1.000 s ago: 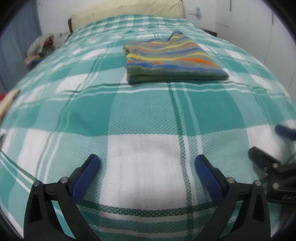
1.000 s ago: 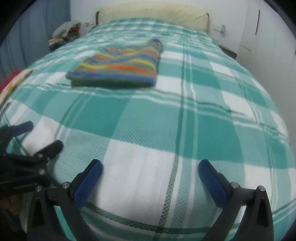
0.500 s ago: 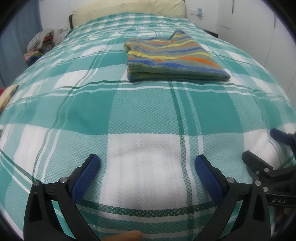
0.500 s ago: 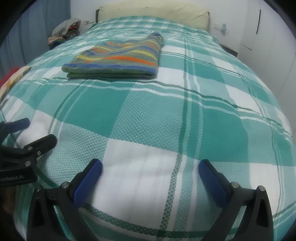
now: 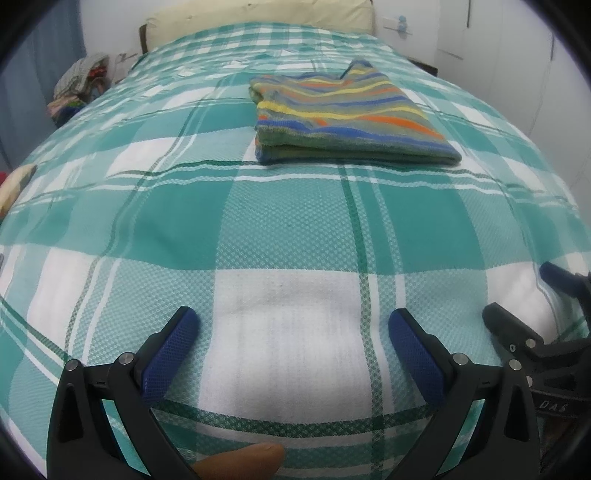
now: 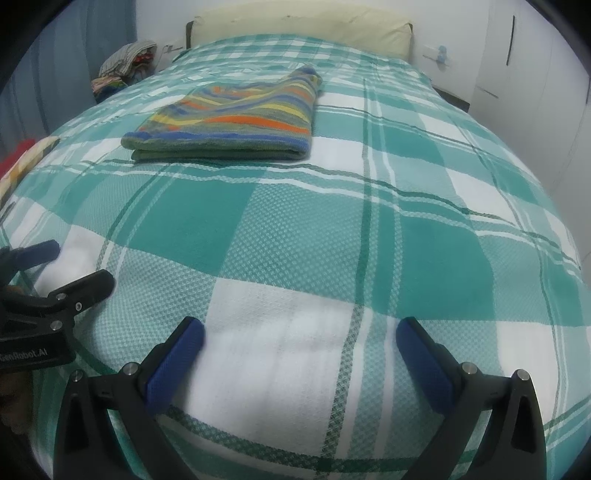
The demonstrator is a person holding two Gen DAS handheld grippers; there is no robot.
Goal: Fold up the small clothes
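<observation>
Both cameras have edged a little nearer to the folded garment since the earlier frames, and the other gripper now shows more fully at the side of each view.

From the left wrist, the left gripper (image 5: pixel 293 326) hangs low over a white square of the teal-and-white checked bedspread (image 5: pixel 288 229), its blue-padded fingers (image 5: pixel 170 354) spread wide with nothing between them. The striped garment (image 5: pixel 347 118) lies folded flat on the bedspread, well ahead of the fingers and slightly to the right, its thick folded edge facing the camera. At the right edge the right gripper (image 5: pixel 524 295) is partly in frame, its two black fingers apart and empty. A fingertip (image 5: pixel 243 461) shows at the bottom edge. A cream pillow (image 5: pixel 258 14) sits at the head of the bed, and a pile of clothes (image 5: pixel 79 86) lies off the bed's left side.

From the right wrist, the right gripper (image 6: pixel 299 332) also hovers over a white square, blue pads (image 6: pixel 421 365) wide apart and holding nothing. The striped garment (image 6: pixel 236 118) rests ahead and to the left, well apart from the fingers. The left gripper (image 6: pixel 70 266) enters from the left edge, its fingers parted. The pillow (image 6: pixel 303 24) and the clothes pile (image 6: pixel 123 64) appear beyond.
</observation>
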